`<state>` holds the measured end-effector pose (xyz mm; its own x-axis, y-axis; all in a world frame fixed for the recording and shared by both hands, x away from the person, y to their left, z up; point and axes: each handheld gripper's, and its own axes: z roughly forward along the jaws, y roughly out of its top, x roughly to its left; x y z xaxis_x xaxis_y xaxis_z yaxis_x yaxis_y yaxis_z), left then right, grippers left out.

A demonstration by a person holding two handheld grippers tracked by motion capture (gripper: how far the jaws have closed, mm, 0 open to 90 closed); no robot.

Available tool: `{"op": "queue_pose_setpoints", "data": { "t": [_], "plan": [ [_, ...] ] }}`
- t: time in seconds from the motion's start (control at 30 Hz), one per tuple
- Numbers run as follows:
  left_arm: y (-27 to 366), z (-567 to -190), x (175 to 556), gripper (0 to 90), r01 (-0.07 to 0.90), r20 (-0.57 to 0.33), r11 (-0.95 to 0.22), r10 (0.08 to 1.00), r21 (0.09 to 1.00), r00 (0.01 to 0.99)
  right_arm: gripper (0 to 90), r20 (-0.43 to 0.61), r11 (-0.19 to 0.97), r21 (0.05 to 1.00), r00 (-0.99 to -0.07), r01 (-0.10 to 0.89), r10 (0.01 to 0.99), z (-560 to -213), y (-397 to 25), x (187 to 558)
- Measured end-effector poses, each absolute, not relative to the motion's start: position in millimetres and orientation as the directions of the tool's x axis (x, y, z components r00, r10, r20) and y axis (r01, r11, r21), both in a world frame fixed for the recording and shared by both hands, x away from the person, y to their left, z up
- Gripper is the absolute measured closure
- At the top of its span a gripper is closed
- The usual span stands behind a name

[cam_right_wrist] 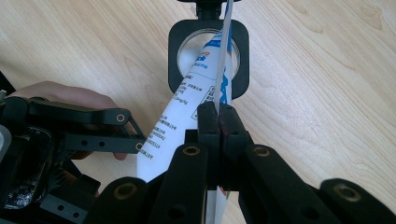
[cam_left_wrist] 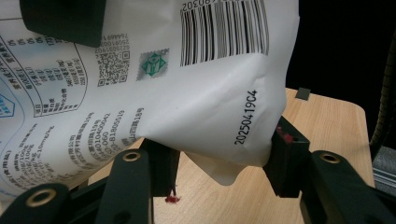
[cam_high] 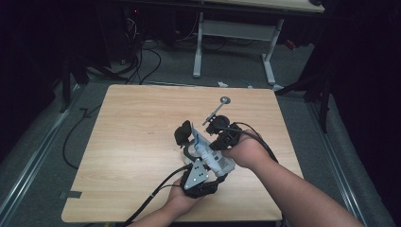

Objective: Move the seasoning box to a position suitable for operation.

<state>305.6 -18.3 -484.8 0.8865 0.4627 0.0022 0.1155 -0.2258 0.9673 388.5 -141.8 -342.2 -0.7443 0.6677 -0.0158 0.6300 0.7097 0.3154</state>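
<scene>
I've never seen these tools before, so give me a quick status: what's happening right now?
Left gripper clamped on white pouch bottom. Right gripper pinching its top edge. Pouch tilted over black-rimmed container. Metal spoon lies beyond, apart.

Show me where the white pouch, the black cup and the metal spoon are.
white pouch [cam_left_wrist: 196, 107], left gripper view, its printed back panel
black cup [cam_right_wrist: 208, 35], right gripper view, its square rim
metal spoon [cam_high: 225, 100], high view, its round bowl
</scene>
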Motion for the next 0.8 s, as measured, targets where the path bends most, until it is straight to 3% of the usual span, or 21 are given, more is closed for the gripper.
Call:
{"op": "queue_pose_setpoints", "data": {
  "t": [0.8],
  "plan": [
    [-17.5,-483.7,304.3,52.7,0.117,-0.002,-0.218,0.463,0.969,0.886,89.8,-0.009,0.71,0.314,-0.746,0.631,0.666,-341.8,-140.4,388.6]
  ]
}}
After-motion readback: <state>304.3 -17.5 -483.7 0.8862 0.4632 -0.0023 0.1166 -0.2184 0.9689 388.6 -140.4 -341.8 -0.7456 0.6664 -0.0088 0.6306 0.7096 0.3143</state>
